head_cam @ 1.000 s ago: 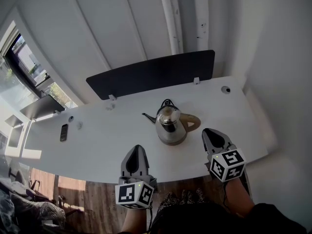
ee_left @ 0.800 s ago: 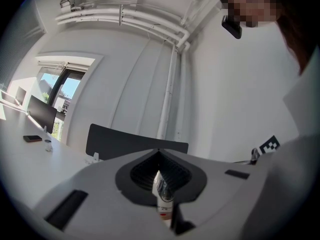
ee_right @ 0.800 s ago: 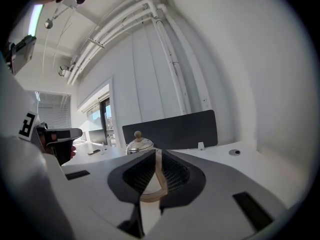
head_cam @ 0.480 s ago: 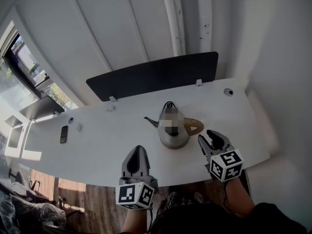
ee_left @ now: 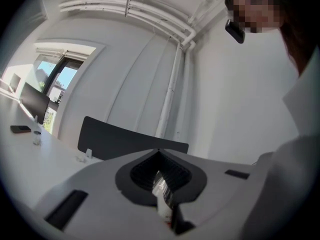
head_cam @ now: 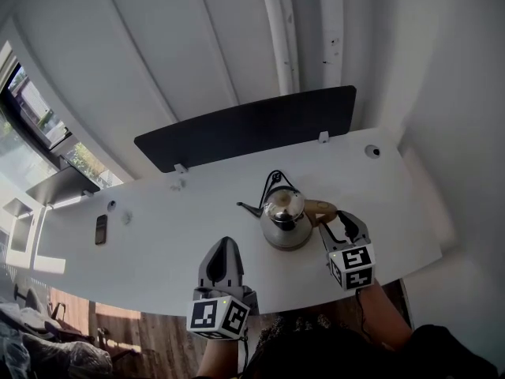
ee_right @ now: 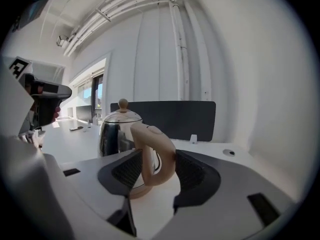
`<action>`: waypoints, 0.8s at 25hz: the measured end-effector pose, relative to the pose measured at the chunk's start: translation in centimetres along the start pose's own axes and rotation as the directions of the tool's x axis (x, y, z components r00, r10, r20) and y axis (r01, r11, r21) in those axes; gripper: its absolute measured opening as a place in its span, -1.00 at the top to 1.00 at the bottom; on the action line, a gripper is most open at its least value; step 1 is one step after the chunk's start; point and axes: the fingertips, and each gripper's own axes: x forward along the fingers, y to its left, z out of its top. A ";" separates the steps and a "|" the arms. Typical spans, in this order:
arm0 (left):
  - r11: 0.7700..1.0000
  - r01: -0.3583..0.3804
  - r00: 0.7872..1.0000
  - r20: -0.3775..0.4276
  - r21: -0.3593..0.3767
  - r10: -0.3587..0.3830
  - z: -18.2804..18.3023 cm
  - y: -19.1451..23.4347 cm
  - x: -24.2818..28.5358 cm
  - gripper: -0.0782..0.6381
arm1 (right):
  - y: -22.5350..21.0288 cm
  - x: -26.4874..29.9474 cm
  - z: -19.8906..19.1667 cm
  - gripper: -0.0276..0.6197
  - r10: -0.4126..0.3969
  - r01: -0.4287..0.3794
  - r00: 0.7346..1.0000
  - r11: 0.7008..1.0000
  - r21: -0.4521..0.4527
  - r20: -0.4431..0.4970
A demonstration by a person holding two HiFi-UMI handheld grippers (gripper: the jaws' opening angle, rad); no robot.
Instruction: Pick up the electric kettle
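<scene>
We counted one electric kettle [head_cam: 285,215] and one white desk [head_cam: 173,227]. There was one dark divider panel [head_cam: 245,129], and we counted two white brackets [head_cam: 181,168] [head_cam: 323,136] at its lower edge. We also counted two white wall pipes [head_cam: 272,30] [head_cam: 331,22] and one small dark device [head_cam: 101,229].

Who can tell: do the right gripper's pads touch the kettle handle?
Cannot tell. Right gripper view: the kettle handle stands between the right gripper's jaws, which have just been opening; its edges overlap both pads in the picture, no plain gap or press.
</scene>
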 end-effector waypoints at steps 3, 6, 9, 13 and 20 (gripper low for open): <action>1.000 0.027 1.000 -0.001 -0.010 -0.027 0.2 0.3 0.8 0.78 | -0.6 1.1 0.1 0.31 -0.058 0.058 0.998 0.998 -0.027 -0.011; 0.999 0.033 0.999 -0.009 -0.010 -0.033 0.2 1.0 1.6 0.78 | -0.9 2.3 -0.1 0.29 -0.098 0.096 0.994 0.993 -0.074 -0.037; 0.999 0.037 0.999 -0.021 -0.012 -0.037 0.1 1.8 2.3 0.78 | -1.2 3.5 -0.4 0.27 -0.118 0.114 0.992 0.991 -0.072 -0.052; 0.999 0.051 0.998 -0.037 -0.010 -0.051 0.0 2.3 3.2 0.78 | -2.1 5.1 -0.8 0.27 -0.145 0.144 0.988 0.989 -0.027 -0.060; 0.998 0.058 0.997 -0.041 -0.005 -0.058 0.1 3.2 3.9 0.78 | -2.9 6.2 -0.6 0.27 -0.187 0.187 0.982 0.982 0.010 -0.042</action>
